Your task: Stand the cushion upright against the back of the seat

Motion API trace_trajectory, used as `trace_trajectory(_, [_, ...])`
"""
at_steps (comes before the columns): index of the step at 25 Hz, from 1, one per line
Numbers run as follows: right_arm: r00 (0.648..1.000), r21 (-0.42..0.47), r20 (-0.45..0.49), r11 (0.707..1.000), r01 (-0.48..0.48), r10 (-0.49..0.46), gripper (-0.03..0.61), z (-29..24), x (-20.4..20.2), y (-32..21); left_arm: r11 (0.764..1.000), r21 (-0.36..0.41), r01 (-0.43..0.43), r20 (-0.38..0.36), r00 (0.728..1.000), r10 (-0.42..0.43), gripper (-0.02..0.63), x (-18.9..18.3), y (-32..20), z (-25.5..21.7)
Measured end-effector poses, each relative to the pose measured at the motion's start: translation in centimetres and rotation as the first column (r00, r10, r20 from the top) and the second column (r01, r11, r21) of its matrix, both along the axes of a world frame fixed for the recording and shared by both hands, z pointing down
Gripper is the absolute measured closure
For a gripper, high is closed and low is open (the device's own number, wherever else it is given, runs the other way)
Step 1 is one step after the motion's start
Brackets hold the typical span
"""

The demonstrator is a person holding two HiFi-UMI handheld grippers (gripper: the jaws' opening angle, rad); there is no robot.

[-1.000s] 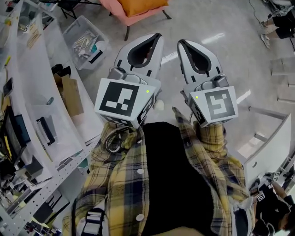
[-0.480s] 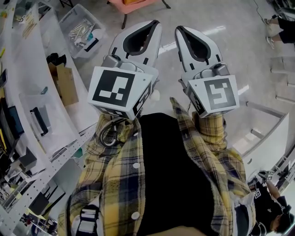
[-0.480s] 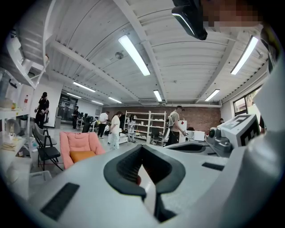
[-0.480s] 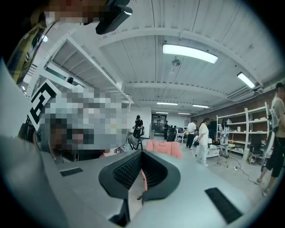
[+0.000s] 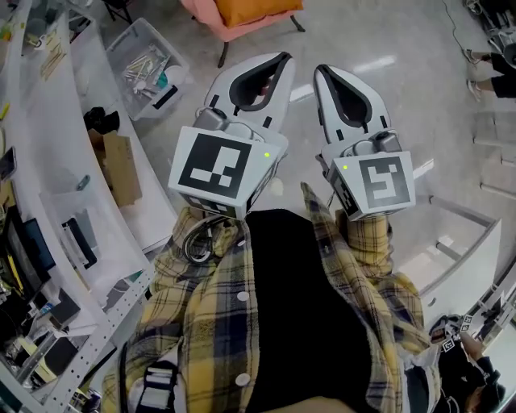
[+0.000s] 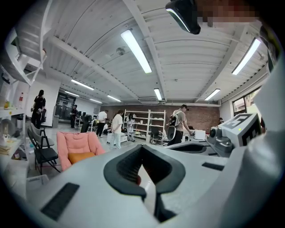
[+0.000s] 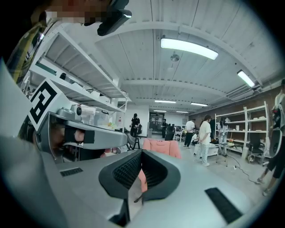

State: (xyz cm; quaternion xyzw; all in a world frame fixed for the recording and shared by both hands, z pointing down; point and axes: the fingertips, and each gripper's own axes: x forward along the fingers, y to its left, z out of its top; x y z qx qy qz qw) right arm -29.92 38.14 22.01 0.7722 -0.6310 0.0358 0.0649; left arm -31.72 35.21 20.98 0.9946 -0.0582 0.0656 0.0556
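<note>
A pink chair (image 5: 234, 24) stands on the floor at the top of the head view, with an orange cushion (image 5: 256, 10) lying on its seat. The left gripper view shows the chair (image 6: 73, 144) far off at the left, the cushion (image 6: 81, 156) flat on it. In the right gripper view only the chair's pink back (image 7: 162, 147) shows above the jaws. My left gripper (image 5: 280, 60) and right gripper (image 5: 321, 73) are held side by side in front of the person's chest, pointing toward the chair, well short of it. Both are shut and empty.
A clear bin of tools (image 5: 149, 68) sits on the floor left of the chair, a cardboard box (image 5: 121, 165) nearer. White shelving (image 5: 48, 185) runs along the left and a white table (image 5: 472, 254) stands at the right. A black folding chair (image 6: 42, 151) and standing people (image 6: 116, 129) are beyond.
Both grippers have moved forward together toward the chair. The chair and its cushion show more at the top of the head view than half a second ago. Jaws stay shut.
</note>
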Motion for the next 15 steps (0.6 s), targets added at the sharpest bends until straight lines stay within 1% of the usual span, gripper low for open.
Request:
trace_trajectory(7, [0.999,0.020,-0.010,0.999,-0.048,0.048,0.563,-0.7,3.6,-6.0,1.000,0.011,-0.025,-0.013,1.000,0.025,0.611,3.2,-6.3,-0.6])
trace_trajectory(15, [0.994,0.015,-0.026,0.994,-0.106,0.106,0.563,-0.6,6.2,-11.0,0.999,-0.003,-0.035,-0.003,0.999,0.035,0.611,4.0,-12.3,0.4])
